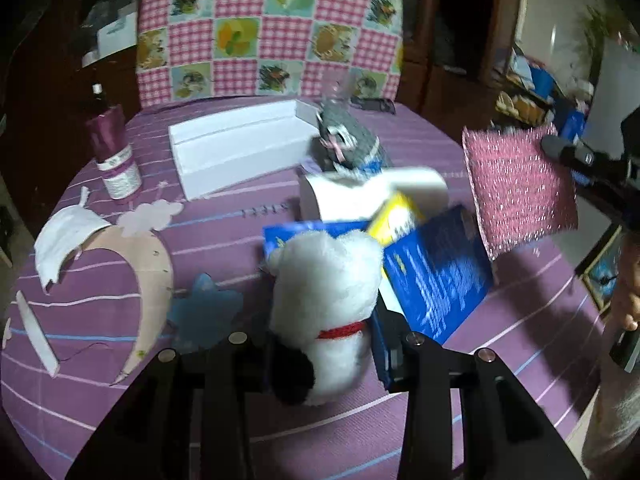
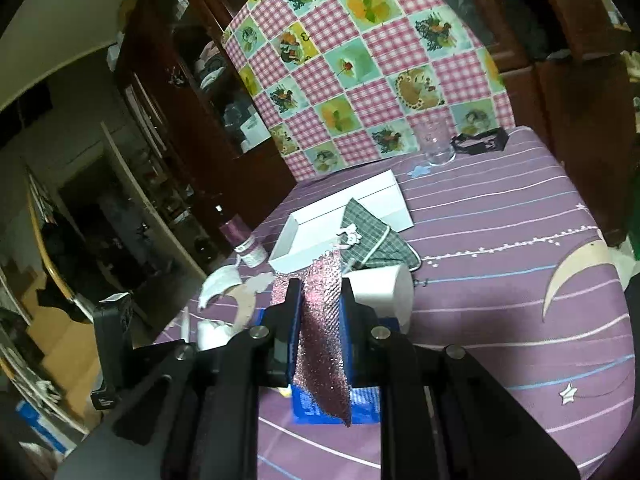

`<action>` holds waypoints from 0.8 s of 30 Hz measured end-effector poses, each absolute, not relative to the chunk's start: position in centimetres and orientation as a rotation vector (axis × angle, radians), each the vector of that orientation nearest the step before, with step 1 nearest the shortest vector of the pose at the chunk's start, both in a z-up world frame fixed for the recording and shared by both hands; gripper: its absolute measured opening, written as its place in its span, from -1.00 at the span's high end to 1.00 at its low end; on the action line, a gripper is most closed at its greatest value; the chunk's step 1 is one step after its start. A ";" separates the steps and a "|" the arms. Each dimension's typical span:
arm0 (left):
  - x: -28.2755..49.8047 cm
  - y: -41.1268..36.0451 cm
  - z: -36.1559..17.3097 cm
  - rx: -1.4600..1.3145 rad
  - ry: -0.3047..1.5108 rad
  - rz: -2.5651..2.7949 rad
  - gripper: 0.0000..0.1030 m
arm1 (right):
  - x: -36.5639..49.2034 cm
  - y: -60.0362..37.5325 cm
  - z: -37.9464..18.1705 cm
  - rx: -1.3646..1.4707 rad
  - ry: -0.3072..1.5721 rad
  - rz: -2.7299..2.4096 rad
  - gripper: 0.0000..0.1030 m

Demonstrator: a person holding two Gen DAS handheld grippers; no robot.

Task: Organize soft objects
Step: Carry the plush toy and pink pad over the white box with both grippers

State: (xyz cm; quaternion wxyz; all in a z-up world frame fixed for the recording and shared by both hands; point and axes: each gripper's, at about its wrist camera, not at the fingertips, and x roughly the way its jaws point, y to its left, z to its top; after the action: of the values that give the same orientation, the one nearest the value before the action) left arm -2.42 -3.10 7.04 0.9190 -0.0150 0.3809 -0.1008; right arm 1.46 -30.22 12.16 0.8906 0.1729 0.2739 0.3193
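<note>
Soft toys and cloths are what the sorting concerns, and two of them are off the desk (image 1: 520, 344) now. A white plush dog (image 1: 324, 292) with a red collar and a black ear is clamped between the fingers of the left hand-held gripper (image 1: 320, 344), above the purple striped cloth. The right hand-held gripper (image 2: 320, 312) is closed on a pink glittery scouring cloth (image 2: 324, 336), which hangs edge-on between its jaws; the left view shows that cloth (image 1: 520, 188) held up at the right.

Risks, as I judge them: the dog is pinched low on its body, near the neck, so the plush may squash and slide out if the hand tilts. The thin cloth is gripped by a narrow strip and could pull free or snag. Below both sits a blue carton (image 1: 436, 272) with a yellow packet (image 1: 396, 216) sticking out and a white roll (image 1: 360, 196) just behind; a careless sweep could knock these over, or tip the drinking glass (image 2: 434, 140) at the far edge.

An open white box (image 1: 240, 148) lies further back and looks empty; a grey checked fabric pouch (image 2: 372, 236) rests against its near side, not clearly inside. The blue carton holds the yellow packet; anything else in it is hidden.
</note>
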 end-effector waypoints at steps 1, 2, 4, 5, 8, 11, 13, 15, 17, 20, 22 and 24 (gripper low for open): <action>-2.4 -2.6 7.9 -0.048 0.776 -0.203 0.29 | 1.6 -30.1 12.5 0.364 0.572 0.665 0.64; -2.4 -2.4 8.4 -0.055 0.771 -0.197 0.29 | 2.0 -30.1 13.0 0.372 0.578 0.670 0.64; -2.1 -1.9 9.5 -0.065 0.762 -0.181 0.29 | 3.2 -30.0 14.4 0.398 0.591 0.684 0.64; -1.8 -1.6 10.2 -0.071 0.758 -0.175 0.29 | 3.7 -29.8 14.8 0.404 0.594 0.690 0.64; -0.6 -0.8 11.7 -0.098 0.755 -0.163 0.29 | 5.8 -29.3 16.7 0.424 0.588 0.713 0.64; 1.6 0.0 13.3 -0.123 0.744 -0.129 0.29 | 8.6 -28.5 17.8 0.459 0.588 0.743 0.64; 2.9 0.4 13.9 -0.143 0.744 -0.125 0.29 | 10.9 -28.1 18.0 0.521 0.604 0.773 0.64; 4.8 1.0 14.6 -0.182 0.749 -0.128 0.29 | 14.0 -27.6 17.8 0.598 0.632 0.826 0.64; 7.2 1.7 15.5 -0.227 0.750 -0.128 0.29 | 16.6 -27.2 17.8 0.652 0.645 0.839 0.64; 10.1 2.1 16.5 -0.258 0.744 -0.097 0.29 | 20.5 -26.4 18.1 0.679 0.644 0.864 0.64; 12.1 2.3 16.7 -0.276 0.734 -0.068 0.29 | 22.7 -26.1 18.0 0.689 0.635 0.874 0.64; 14.4 2.8 16.5 -0.308 0.734 -0.034 0.29 | 25.8 -25.3 17.2 0.692 0.643 0.883 0.64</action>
State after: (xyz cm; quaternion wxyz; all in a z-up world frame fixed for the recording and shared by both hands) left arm 14.44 2.77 16.48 0.9217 -0.1500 0.3574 -0.0164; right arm 25.78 -25.30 17.16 0.7982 0.3224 0.2996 0.4114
